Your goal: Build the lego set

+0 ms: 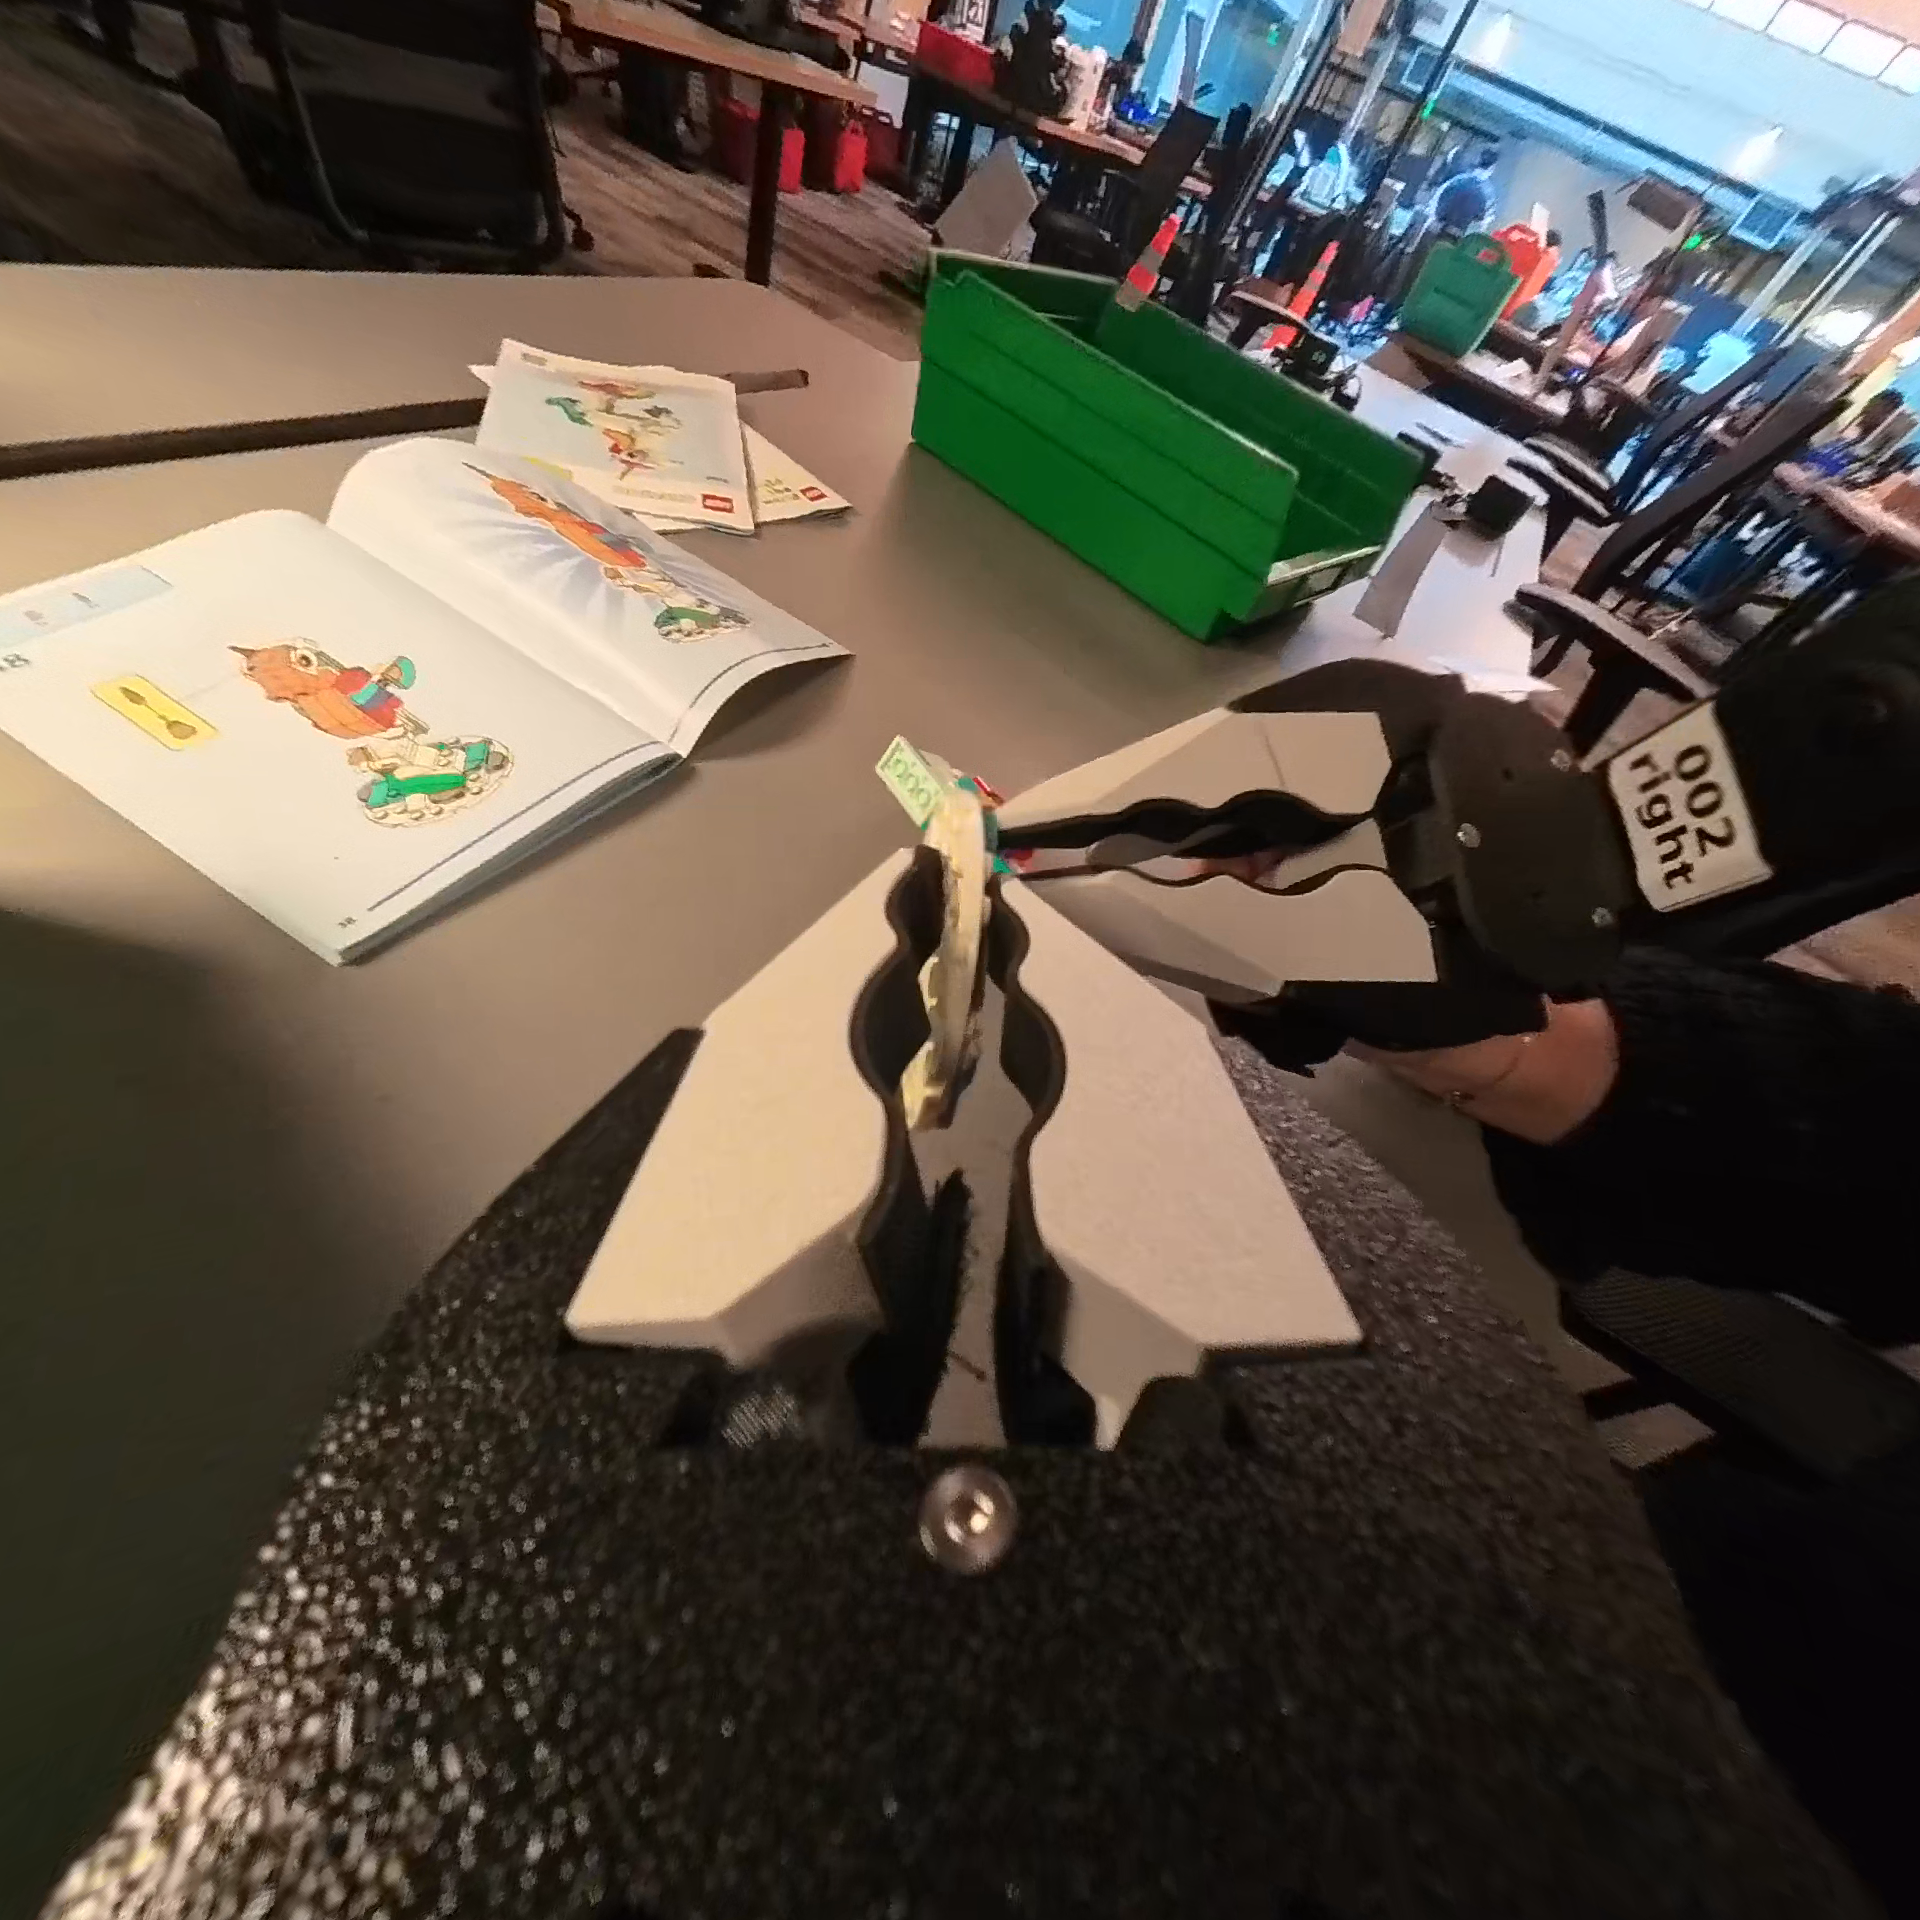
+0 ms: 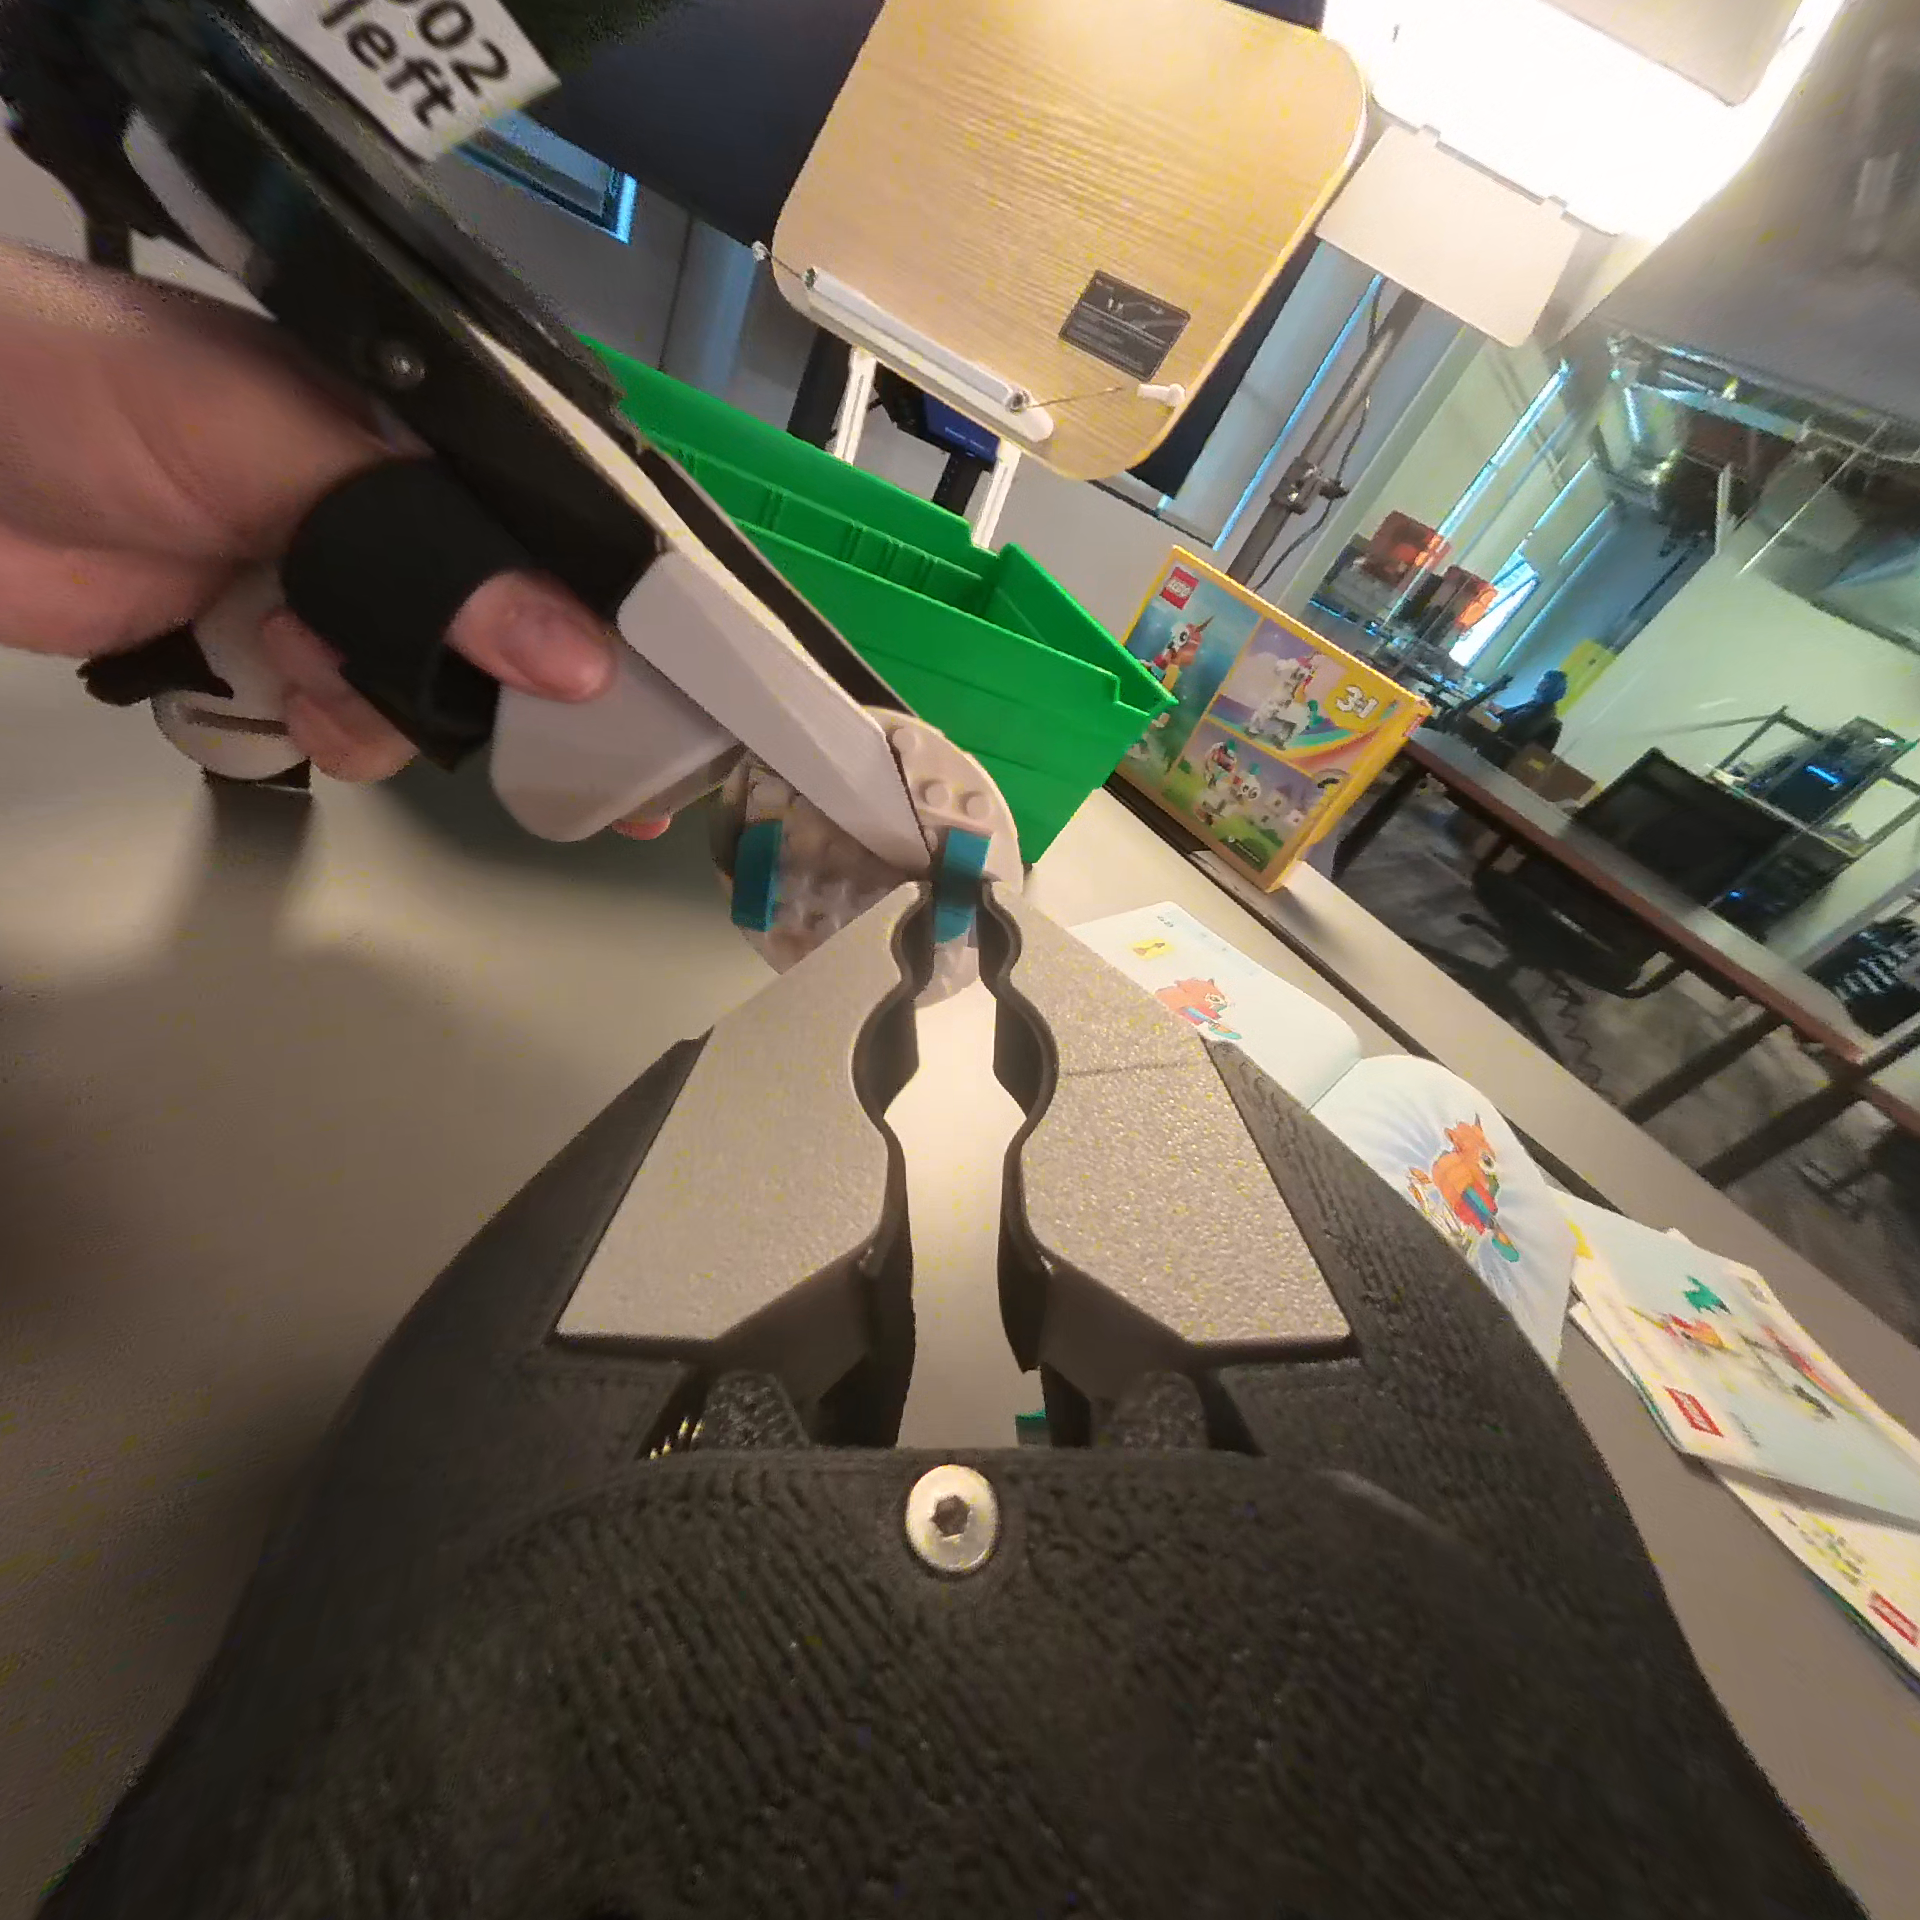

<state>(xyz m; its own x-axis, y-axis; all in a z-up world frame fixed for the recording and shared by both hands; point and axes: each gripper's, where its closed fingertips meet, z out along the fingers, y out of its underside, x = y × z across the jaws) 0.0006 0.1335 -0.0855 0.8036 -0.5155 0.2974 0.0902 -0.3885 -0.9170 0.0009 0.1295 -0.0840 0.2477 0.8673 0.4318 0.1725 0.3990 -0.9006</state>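
Observation:
My left gripper (image 1: pixel 961 873) is shut on a round white studded plate (image 1: pixel 958 940), held edge-on above the grey table (image 1: pixel 260 997). A small light green tile (image 1: pixel 912 781) sits at the plate's top edge. My right gripper (image 2: pixel 951 914) meets the plate (image 2: pixel 951 795) from the right and is shut on a teal brick (image 2: pixel 956 868) that sits on the plate's face. A second teal brick (image 2: pixel 758 873) sits on the plate further left. The right gripper (image 1: pixel 1013 842) also shows in the left wrist view, and the left gripper (image 2: pixel 909 831) in the right wrist view.
An open instruction booklet (image 1: pixel 416 675) and further booklets (image 1: pixel 623 436) lie on the table to the left. A green bin (image 1: pixel 1122 468) stands behind the grippers. A yellow toy box (image 2: pixel 1268 717) stands beyond it near the table edge. Chairs and other tables fill the room behind.

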